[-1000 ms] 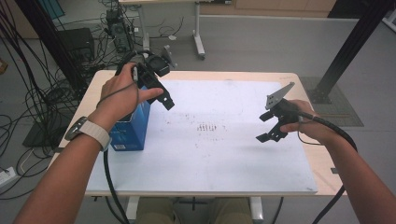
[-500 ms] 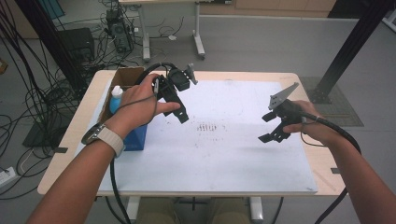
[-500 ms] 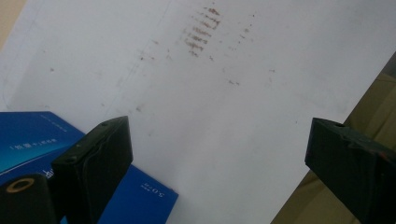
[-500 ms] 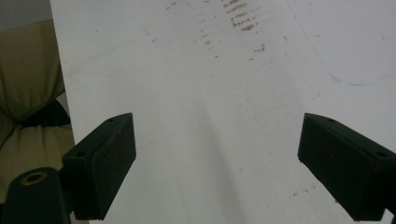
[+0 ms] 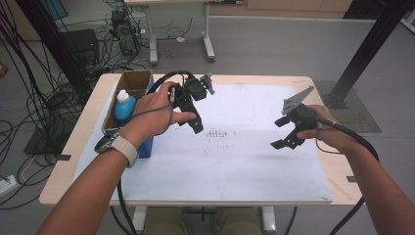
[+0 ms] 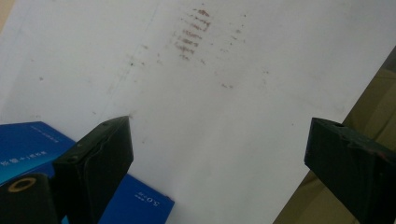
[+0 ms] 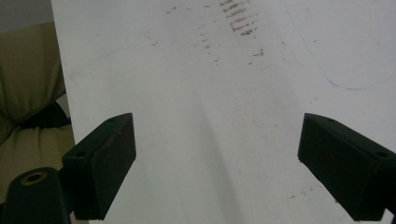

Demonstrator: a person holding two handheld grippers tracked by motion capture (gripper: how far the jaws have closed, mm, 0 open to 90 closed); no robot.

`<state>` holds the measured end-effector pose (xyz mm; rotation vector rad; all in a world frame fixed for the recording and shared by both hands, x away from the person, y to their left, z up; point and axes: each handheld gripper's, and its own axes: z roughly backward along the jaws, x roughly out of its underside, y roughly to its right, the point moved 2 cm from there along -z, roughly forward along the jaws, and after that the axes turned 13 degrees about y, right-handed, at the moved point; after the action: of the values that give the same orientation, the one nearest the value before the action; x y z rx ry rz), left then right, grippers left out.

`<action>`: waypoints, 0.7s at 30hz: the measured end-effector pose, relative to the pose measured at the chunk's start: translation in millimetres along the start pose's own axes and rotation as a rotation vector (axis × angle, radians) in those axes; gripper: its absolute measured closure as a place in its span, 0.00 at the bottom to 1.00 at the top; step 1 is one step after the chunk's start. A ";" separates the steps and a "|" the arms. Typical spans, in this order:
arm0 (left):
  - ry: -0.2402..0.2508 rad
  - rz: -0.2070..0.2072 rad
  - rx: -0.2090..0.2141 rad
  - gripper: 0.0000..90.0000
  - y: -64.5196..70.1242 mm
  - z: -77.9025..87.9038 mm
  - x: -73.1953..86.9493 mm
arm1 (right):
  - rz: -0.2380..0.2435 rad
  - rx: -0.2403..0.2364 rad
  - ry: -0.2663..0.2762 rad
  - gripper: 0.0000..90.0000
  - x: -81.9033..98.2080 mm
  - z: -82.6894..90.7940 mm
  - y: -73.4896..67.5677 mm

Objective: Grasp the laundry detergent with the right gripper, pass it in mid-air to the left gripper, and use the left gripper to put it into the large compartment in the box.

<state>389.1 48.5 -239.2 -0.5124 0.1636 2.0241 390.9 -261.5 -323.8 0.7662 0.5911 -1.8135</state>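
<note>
My left gripper (image 5: 193, 122) hangs over the left part of the white sheet (image 5: 230, 161), just right of an open carton (image 5: 145, 147) with blue sides and a brown inside. Its jaws stand wide apart in the left gripper view (image 6: 219, 140), with bare paper between them and the carton's blue corner (image 6: 140, 205) at the lower left. A blue bottle with a white cap (image 5: 124, 105) stands in the carton. My right gripper (image 5: 280, 133) is held above the sheet's right half, open and empty (image 7: 217, 140).
Brown smudges (image 5: 221, 134) mark the sheet's middle. A faint blue pen line (image 7: 336, 79) curves across the paper. The wooden table (image 5: 73, 161) borders the sheet. Cables and equipment (image 5: 122, 29) lie on the floor beyond.
My left hand has swung right and down from above the carton to over the sheet, which uncovers the bottle. The right gripper has stayed where it was.
</note>
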 end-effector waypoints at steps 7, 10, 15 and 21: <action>0.002 0.008 -0.002 0.09 -1.8 -2.7 2.3 | 0.004 -0.001 -0.002 0.13 1.5 -1.6 -0.2; 0.004 0.011 -0.001 0.10 -2.7 -2.1 1.8 | 0.000 0.001 -0.002 0.13 2.3 -1.1 0.0; 0.010 0.010 -0.006 0.10 -2.2 -2.5 1.8 | -0.001 0.004 -0.003 0.13 3.9 -0.1 -0.8; 0.009 0.013 -0.010 0.10 -2.3 -3.6 1.3 | -0.003 0.000 -0.002 0.13 5.7 -2.0 -1.4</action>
<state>391.6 49.5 -242.8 -0.5280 0.1631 2.0364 388.5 -263.1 -329.3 0.7636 0.5909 -1.8165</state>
